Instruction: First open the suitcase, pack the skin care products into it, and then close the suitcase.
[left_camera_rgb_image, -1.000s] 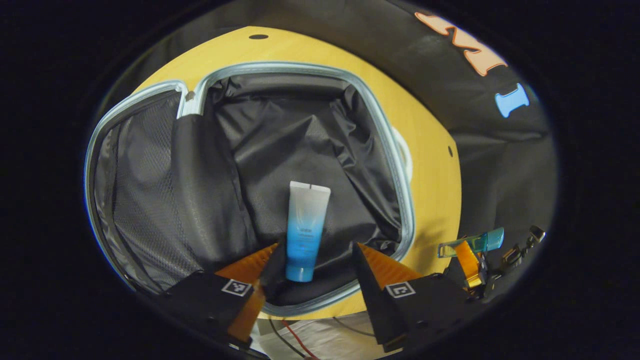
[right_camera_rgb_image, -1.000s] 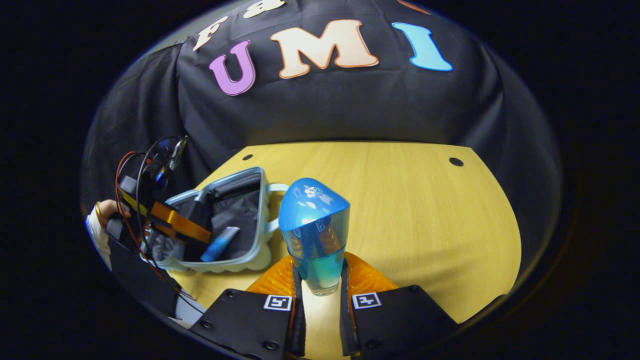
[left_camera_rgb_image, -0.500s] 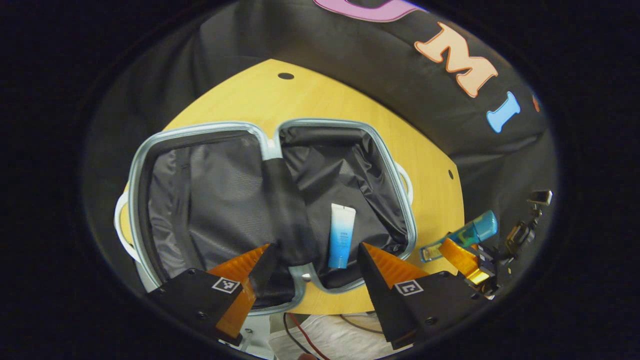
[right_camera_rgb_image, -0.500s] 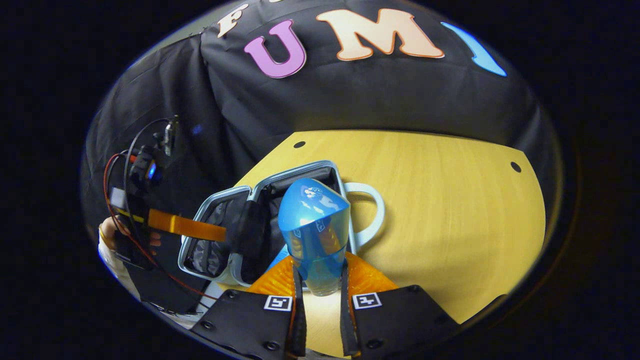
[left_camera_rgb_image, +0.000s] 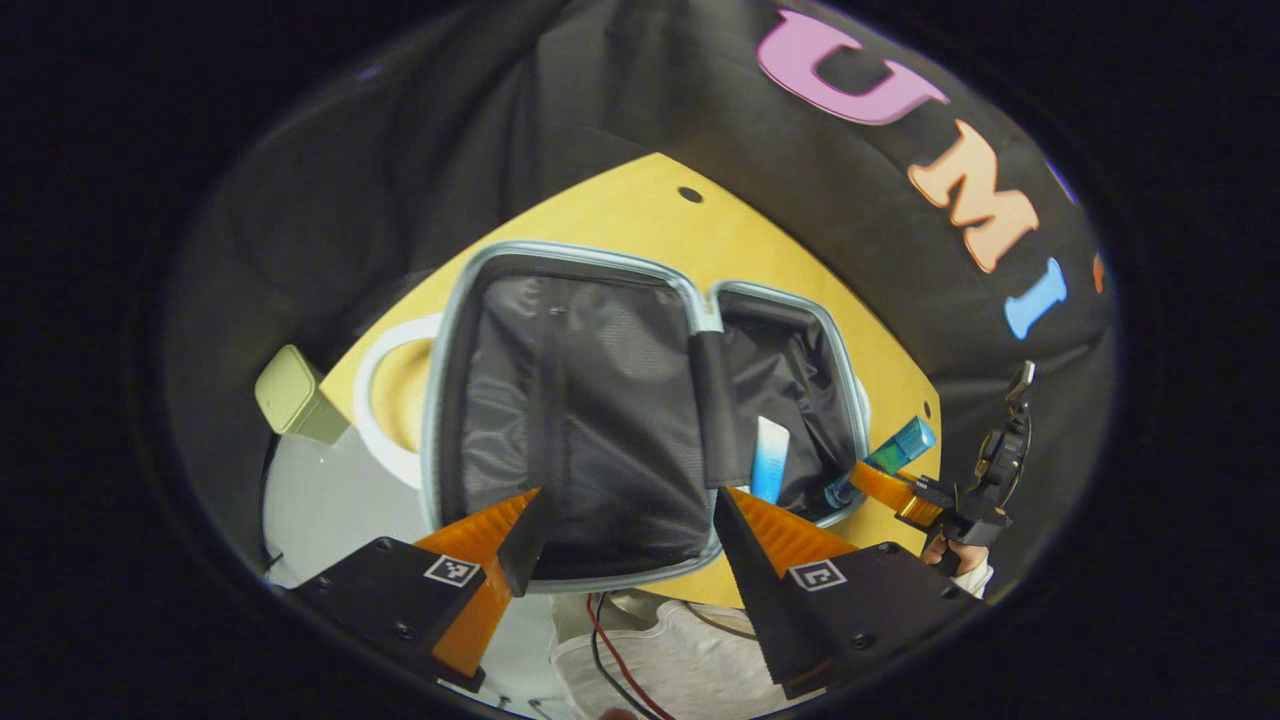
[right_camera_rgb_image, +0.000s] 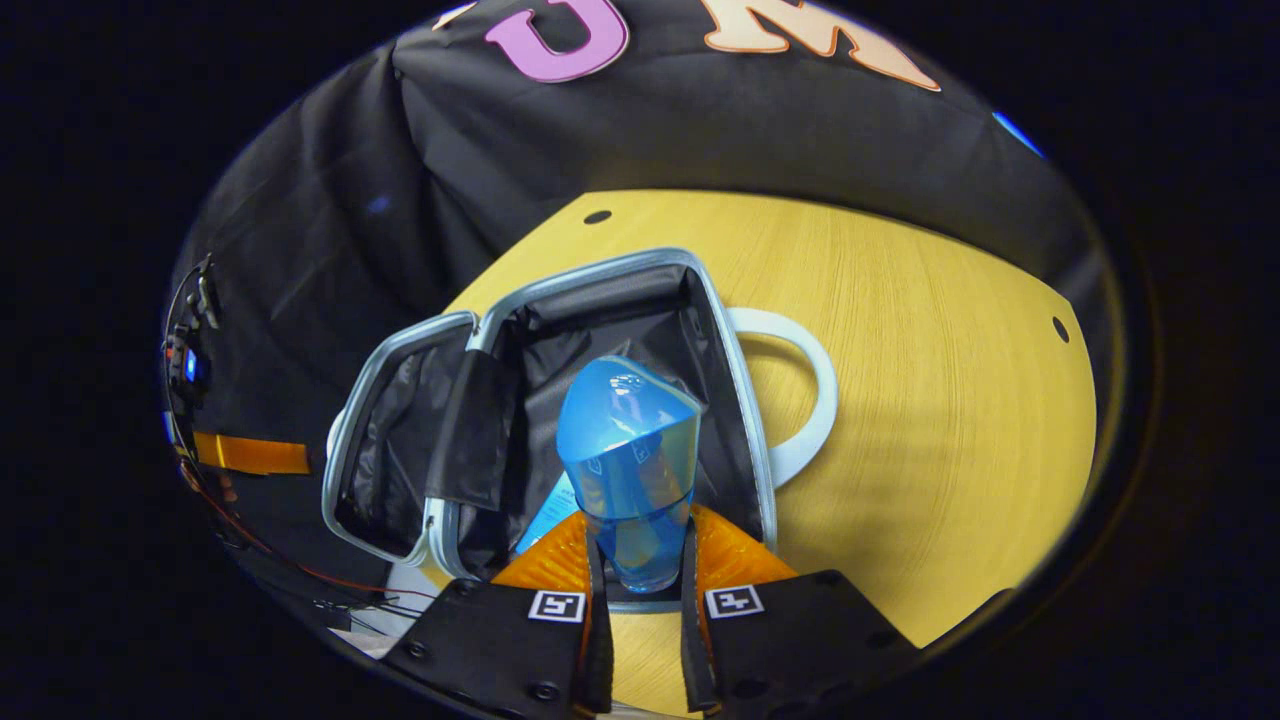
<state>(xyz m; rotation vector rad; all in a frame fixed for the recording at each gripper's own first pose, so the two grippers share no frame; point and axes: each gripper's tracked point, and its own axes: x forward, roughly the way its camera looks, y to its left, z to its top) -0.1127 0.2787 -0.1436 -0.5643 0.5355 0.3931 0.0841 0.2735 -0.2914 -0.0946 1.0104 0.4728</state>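
The suitcase (left_camera_rgb_image: 575, 330) lies open on the yellow table (right_camera_rgb_image: 950, 400), its two black-lined halves side by side. A white and blue tube (left_camera_rgb_image: 768, 460) lies in the right half; its corner (right_camera_rgb_image: 550, 510) shows beside my right fingers. My right gripper (right_camera_rgb_image: 637, 540) is shut on a translucent blue bottle (right_camera_rgb_image: 630, 460) and holds it over that same half. In the left gripper view the blue bottle (left_camera_rgb_image: 890, 455) hangs above the half's right rim, in the right gripper (left_camera_rgb_image: 900, 490). My left gripper (left_camera_rgb_image: 625, 525) stands open above the mesh-lined half, holding nothing.
A small olive box (left_camera_rgb_image: 290, 395) sits at the table's left corner. White suitcase handles (left_camera_rgb_image: 385, 400) (right_camera_rgb_image: 800, 400) stick out on both sides. The other gripper (right_camera_rgb_image: 240, 452) shows far left. A hand (left_camera_rgb_image: 955, 555) holds the right gripper. Bare table spreads right of the suitcase.
My left gripper, open throughout, drew back and left from the tube lying in the suitcase. My right gripper carried the blue bottle from over the table to above the suitcase's right half.
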